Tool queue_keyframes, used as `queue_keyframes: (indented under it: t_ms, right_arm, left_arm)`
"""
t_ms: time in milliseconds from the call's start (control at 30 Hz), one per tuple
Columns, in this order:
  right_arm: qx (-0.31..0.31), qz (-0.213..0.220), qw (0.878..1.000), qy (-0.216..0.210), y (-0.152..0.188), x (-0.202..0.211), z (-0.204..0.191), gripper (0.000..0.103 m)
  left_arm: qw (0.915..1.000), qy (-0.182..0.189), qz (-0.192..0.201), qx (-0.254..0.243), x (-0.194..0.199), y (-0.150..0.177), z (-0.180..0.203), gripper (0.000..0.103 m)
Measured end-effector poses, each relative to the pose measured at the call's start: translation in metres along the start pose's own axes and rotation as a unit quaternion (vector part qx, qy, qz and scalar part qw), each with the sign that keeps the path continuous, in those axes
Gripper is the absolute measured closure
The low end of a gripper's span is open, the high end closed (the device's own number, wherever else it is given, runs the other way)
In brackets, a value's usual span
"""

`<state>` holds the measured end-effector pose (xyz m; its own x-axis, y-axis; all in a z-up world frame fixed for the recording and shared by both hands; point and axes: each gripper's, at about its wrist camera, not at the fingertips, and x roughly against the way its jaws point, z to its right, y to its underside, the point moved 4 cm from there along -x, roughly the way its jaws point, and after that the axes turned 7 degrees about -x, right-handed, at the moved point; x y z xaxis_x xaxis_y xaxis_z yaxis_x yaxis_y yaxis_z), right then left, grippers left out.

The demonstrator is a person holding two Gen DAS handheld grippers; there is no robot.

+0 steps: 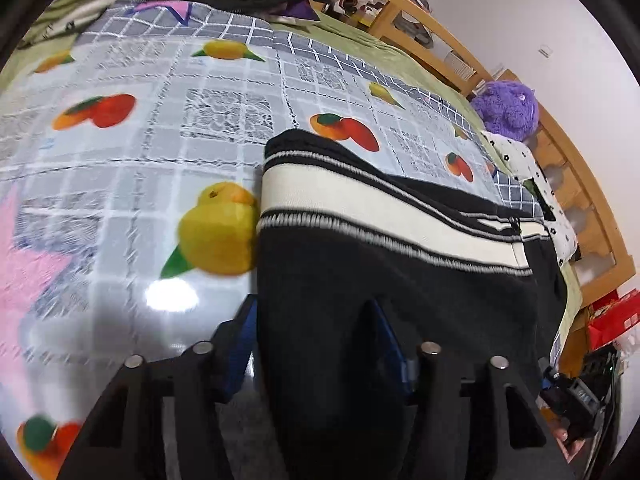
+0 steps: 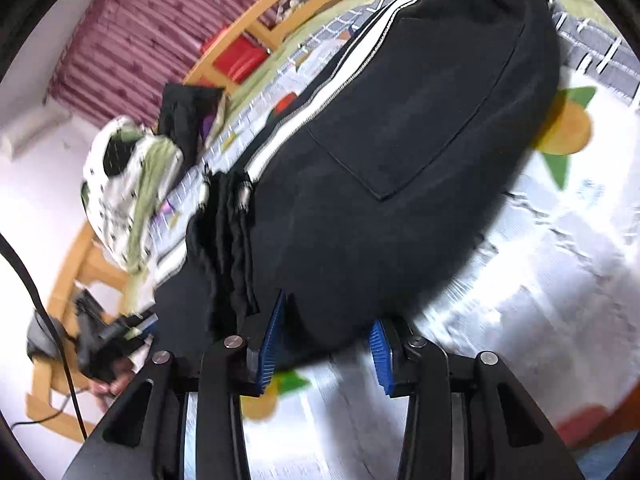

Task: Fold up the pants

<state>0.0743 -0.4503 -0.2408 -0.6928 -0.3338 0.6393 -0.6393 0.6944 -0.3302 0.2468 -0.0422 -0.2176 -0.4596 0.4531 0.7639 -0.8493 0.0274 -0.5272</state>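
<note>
The black pants [image 1: 400, 280] lie on a glossy fruit-print sheet [image 1: 160, 140] spread over a bed, with a broad white side stripe [image 1: 380, 208] running along the leg. In the left wrist view the fabric drapes down between the blue pads of the left tongs [image 1: 316, 344]; the fingers stand apart, one on either side of the cloth, and whether they actually press on it cannot be told, since the fabric hides the inner faces. A printed yellow lemon [image 1: 218, 228] sits just beside the folded edge of the pants.

In the right wrist view the pants [image 2: 400, 160] bulge up in a rounded heap, a back pocket [image 2: 420, 120] facing the camera and the gathered waistband [image 2: 228, 232] bunched at the left. The right tongs [image 2: 326, 344] are spread, their blue ribbed pads [image 2: 270, 344] sitting at the near edge of the cloth (the fabric reaches the gap but neither pad visibly clamps it).

Around the bed runs a wooden frame [image 1: 560, 168]. A purple plush toy [image 1: 508, 108] rests near the frame, touching a white spotted pillow [image 1: 536, 184]. A striped pink curtain [image 2: 160, 32] hangs behind the bed in the right wrist view, and a crumpled white and green cloth [image 2: 128, 184] lies well apart from the tongs.
</note>
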Motion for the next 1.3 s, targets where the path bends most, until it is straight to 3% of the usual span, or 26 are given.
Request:
queue_keyframes:
  t_ms: [33, 67, 133, 233, 367, 600, 700, 800, 900, 1033, 1133, 1200, 1300]
  right_arm:
    - [0.001, 0.001, 1.000, 0.008, -0.002, -0.005, -0.002, 0.074]
    - [0.003, 0.004, 1.000, 0.019, -0.003, -0.009, -0.004, 0.081]
    - [0.002, 0.012, 0.999, 0.036, -0.003, -0.014, -0.011, 0.086]
    - [0.032, 0.030, 0.996, 0.078, 0.003, -0.009, -0.033, 0.090]
    - [0.063, 0.034, 0.996, 0.054, 0.013, 0.005, -0.078, 0.092]
    - [0.118, -0.051, 0.991, -0.024, 0.094, -0.026, -0.149, 0.092]
    - [0.143, -0.076, 0.987, 0.003, 0.128, -0.044, -0.150, 0.091]
    - [0.182, -0.092, 0.977, 0.059, 0.146, -0.060, -0.139, 0.086]
    - [0.220, -0.106, 0.967, 0.069, 0.150, -0.042, -0.142, 0.078]
    - [0.277, -0.071, 0.957, 0.050, 0.142, 0.000, -0.162, 0.077]
    - [0.287, -0.044, 0.957, 0.017, 0.127, -0.002, -0.195, 0.063]
    - [0.285, -0.044, 0.957, -0.016, 0.117, -0.026, -0.223, 0.036]
    - [0.267, -0.058, 0.962, -0.023, 0.105, -0.072, -0.252, 0.033]
  left_arm:
    - [1.0000, 0.000, 0.006, 0.006, -0.003, -0.003, 0.000, 0.058]
    - [1.0000, -0.005, 0.005, 0.006, -0.005, -0.005, 0.002, 0.074]
    - [0.9998, -0.005, 0.015, -0.009, -0.003, -0.011, 0.007, 0.092]
    - [0.9985, 0.010, 0.049, -0.024, 0.026, -0.023, 0.008, 0.093]
    - [0.9965, -0.005, 0.074, -0.040, 0.073, -0.030, -0.013, 0.093]
    - [0.9901, -0.116, 0.073, -0.027, 0.135, -0.009, -0.087, 0.093]
    - [0.9864, -0.150, 0.065, -0.018, 0.135, 0.008, -0.106, 0.091]
    - [0.9801, -0.191, 0.053, 0.002, 0.133, 0.019, -0.117, 0.079]
    - [0.9757, -0.214, 0.044, -0.018, 0.136, 0.027, -0.112, 0.077]
    - [0.9736, -0.216, 0.067, -0.031, 0.152, 0.046, -0.100, 0.046]
    - [0.9743, -0.211, 0.076, -0.017, 0.158, 0.059, -0.097, 0.046]
    - [0.9763, -0.203, 0.076, -0.007, 0.159, 0.067, -0.098, 0.046]
    - [0.9775, -0.196, 0.077, 0.006, 0.164, 0.080, -0.107, 0.046]
